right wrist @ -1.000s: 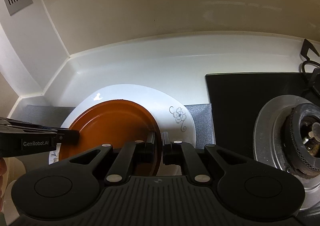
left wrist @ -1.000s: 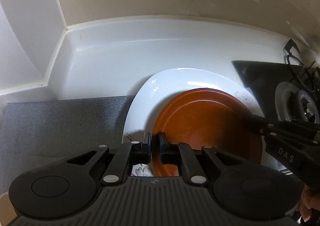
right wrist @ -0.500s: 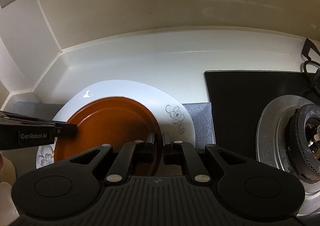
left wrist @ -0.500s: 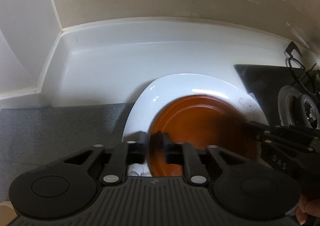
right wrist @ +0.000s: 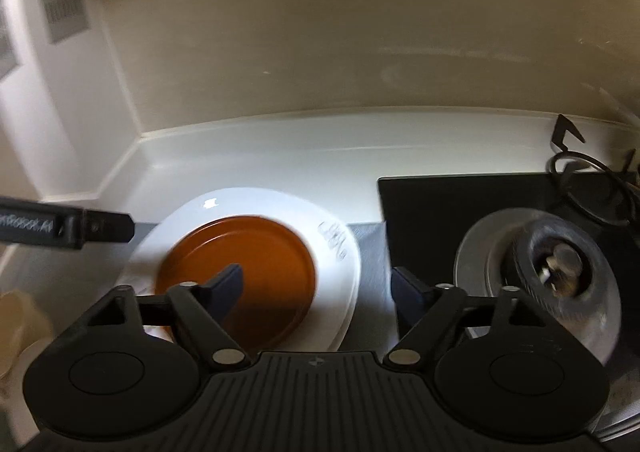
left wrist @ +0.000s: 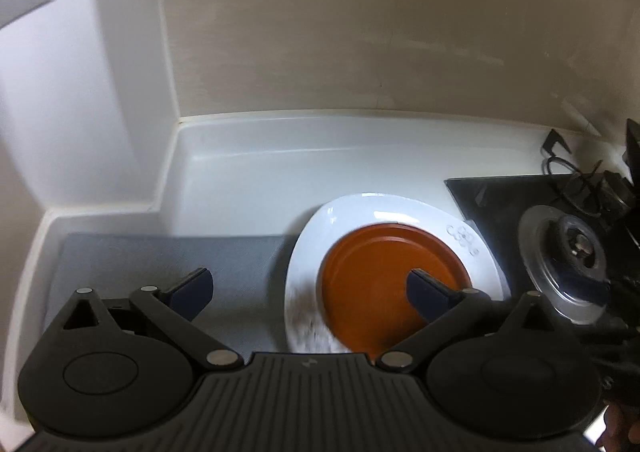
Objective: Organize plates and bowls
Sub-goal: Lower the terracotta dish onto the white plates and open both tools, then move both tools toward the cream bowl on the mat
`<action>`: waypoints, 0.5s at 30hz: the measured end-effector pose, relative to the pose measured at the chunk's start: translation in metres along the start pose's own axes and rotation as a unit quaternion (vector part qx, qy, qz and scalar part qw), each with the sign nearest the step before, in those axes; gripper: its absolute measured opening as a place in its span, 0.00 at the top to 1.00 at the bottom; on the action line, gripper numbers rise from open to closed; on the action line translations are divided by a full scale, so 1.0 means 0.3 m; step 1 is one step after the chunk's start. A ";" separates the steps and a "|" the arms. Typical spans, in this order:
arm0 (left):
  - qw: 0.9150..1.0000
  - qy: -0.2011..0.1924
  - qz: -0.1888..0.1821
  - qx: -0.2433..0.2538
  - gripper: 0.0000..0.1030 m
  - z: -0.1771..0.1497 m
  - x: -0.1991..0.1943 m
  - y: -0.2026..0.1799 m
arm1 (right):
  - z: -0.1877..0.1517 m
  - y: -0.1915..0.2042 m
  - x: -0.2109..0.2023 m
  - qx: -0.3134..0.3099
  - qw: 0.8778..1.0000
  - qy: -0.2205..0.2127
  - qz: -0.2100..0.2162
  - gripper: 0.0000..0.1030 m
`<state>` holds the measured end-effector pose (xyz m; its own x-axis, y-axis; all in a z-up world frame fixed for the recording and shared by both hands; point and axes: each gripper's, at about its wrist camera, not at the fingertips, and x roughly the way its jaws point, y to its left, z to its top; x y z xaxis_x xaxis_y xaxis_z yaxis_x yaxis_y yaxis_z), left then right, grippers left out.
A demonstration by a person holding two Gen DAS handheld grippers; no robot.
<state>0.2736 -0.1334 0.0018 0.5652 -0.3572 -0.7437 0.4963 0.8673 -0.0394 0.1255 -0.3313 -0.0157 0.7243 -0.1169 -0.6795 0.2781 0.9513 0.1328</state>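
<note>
The brown plate point(left wrist: 384, 276) lies inside the larger white plate point(left wrist: 320, 228), which sits flat on the white desk point(left wrist: 248, 188), its left part overlapping the right end of a grey mat point(left wrist: 160, 264). A faint flower print marks the white plate's right rim. The pair rests toward the middle of the desk, clear of the back edge, just left of the black stove top point(right wrist: 452, 196) and its metal burner point(right wrist: 552, 264).

The left tongs point(left wrist: 310, 290) are opening, the jaws already spread wide. One fingertip point(left wrist: 192, 286) hangs over the mat and the other over the brown plate's right half; neither pad presses on the plates. The right tongs point(right wrist: 318, 290) are opening too, the jaws wide. One fingertip point(right wrist: 228, 284) stands above the brown plate and the other over the strip of mat between the white plate and the stove. Nothing is gripped by either pair. In the right wrist view the left tongs show as a dark bar reaching in from the left edge, beside the white plate's rim.
</note>
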 end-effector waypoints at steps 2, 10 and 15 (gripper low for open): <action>1.000 -0.004 -0.001 0.004 0.00 -0.038 -0.051 -0.006 | -0.035 0.023 -0.076 -0.001 1.000 -0.007 0.011 0.14; 0.999 -0.014 0.006 0.030 0.00 -0.162 -0.207 -0.051 | -0.111 0.087 -0.279 -0.010 0.999 -0.038 0.023 0.11; 0.999 -0.027 0.009 0.043 0.00 -0.206 -0.290 -0.088 | -0.144 0.085 -0.356 -0.011 0.999 -0.050 0.003 0.10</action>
<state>0.1707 -0.1039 0.0263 0.6081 -0.3630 -0.7060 0.5401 0.8410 0.0327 0.0280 -0.2822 0.0289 0.7852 -0.1379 -0.6036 0.2609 0.9578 0.1206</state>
